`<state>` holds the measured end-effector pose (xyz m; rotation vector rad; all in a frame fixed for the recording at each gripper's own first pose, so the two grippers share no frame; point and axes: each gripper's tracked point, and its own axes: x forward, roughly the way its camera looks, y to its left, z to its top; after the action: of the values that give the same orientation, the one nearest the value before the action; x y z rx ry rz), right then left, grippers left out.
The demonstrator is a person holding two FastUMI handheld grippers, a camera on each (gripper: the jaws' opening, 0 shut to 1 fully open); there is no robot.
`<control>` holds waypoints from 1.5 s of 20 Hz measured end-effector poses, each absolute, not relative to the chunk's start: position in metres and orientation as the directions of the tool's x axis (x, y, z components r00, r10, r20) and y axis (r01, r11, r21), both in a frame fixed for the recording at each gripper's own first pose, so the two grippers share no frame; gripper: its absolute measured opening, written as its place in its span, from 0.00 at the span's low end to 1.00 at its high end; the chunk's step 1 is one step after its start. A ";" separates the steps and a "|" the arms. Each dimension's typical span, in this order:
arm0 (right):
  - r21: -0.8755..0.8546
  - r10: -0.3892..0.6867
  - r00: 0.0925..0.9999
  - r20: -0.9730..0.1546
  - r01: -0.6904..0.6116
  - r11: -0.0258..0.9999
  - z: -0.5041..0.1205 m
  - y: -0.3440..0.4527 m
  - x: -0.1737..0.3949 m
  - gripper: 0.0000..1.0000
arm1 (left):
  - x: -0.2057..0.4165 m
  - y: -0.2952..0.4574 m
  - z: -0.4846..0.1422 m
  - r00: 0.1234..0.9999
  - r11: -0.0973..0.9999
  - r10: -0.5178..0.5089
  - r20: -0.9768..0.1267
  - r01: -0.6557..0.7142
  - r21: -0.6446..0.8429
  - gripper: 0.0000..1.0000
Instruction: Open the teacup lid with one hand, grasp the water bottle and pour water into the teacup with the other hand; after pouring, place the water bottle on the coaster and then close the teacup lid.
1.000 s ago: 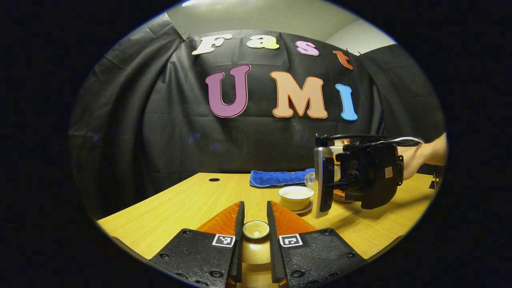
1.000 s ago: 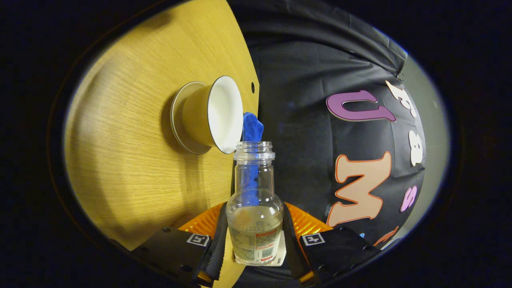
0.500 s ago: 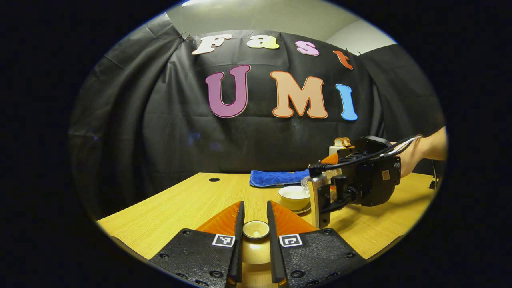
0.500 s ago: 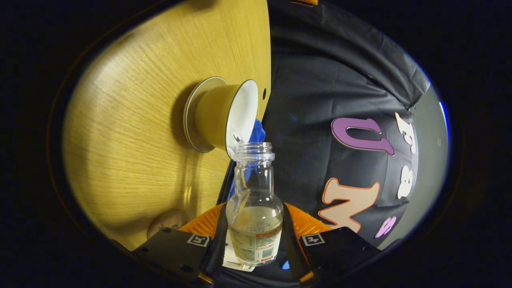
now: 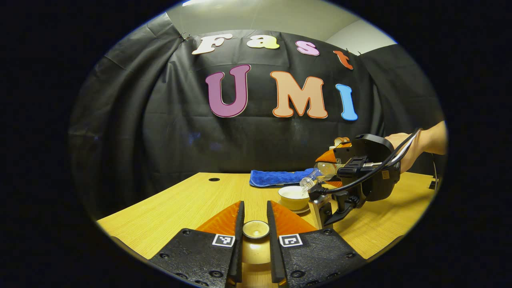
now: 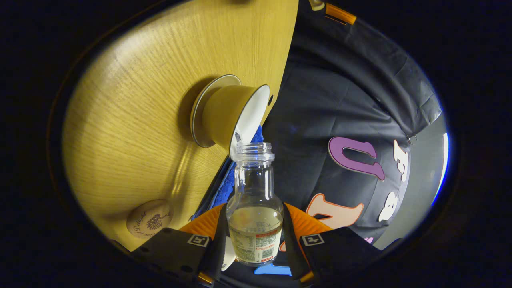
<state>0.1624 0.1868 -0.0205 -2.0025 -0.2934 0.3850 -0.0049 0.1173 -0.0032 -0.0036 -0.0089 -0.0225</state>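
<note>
In the left gripper view the left gripper (image 5: 255, 236) has its fingers closed on the teacup lid (image 5: 256, 229), held low over the desk (image 5: 188, 200), with the open teacup (image 5: 294, 197) ahead to the right. There the right gripper (image 5: 334, 168) tips the water bottle (image 5: 318, 176) so its mouth sits over the rim. In the right gripper view the fingers clamp the bottle's body (image 6: 255, 224); its long axis runs straight ahead, neck at the cup's rim (image 6: 250, 120), and the coaster (image 6: 149, 219) lies on the desk nearby.

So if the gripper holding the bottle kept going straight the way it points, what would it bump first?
The right gripper points along the water bottle, whose mouth sits right at the teacup rim. So the bottle's mouth would probably hit the teacup first, though depth is hard to judge here.
</note>
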 end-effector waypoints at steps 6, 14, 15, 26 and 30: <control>-0.860 0.400 0.907 -0.133 0.095 -0.501 -0.015 0.195 0.160 0.68 | -0.005 0.117 -0.004 1.000 1.000 -0.022 0.009 0.022 -0.004 0.27; -0.838 0.417 0.898 -0.140 0.116 -0.533 -0.015 0.198 0.153 0.68 | -0.004 0.117 -0.004 1.000 1.000 -0.022 0.008 0.022 -0.004 0.27; -0.836 0.421 0.896 -0.139 0.121 -0.535 -0.016 0.199 0.151 0.68 | -0.004 0.117 -0.003 1.000 1.000 -0.022 0.008 0.022 -0.004 0.27; -0.891 0.408 0.898 -0.163 0.044 -0.453 -0.017 0.194 0.151 0.69 | -0.005 0.119 -0.003 1.000 1.000 -0.011 0.007 0.011 -0.004 0.25; -0.954 0.402 0.899 -0.174 -0.052 -0.296 -0.003 0.192 0.152 0.68 | -0.005 0.120 -0.003 1.000 1.000 -0.010 0.007 0.010 -0.005 0.25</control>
<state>0.1515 0.1920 -0.0033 -1.8232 -0.2618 0.4555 -0.0052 0.1197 -0.0030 -0.0050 -0.0075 -0.0097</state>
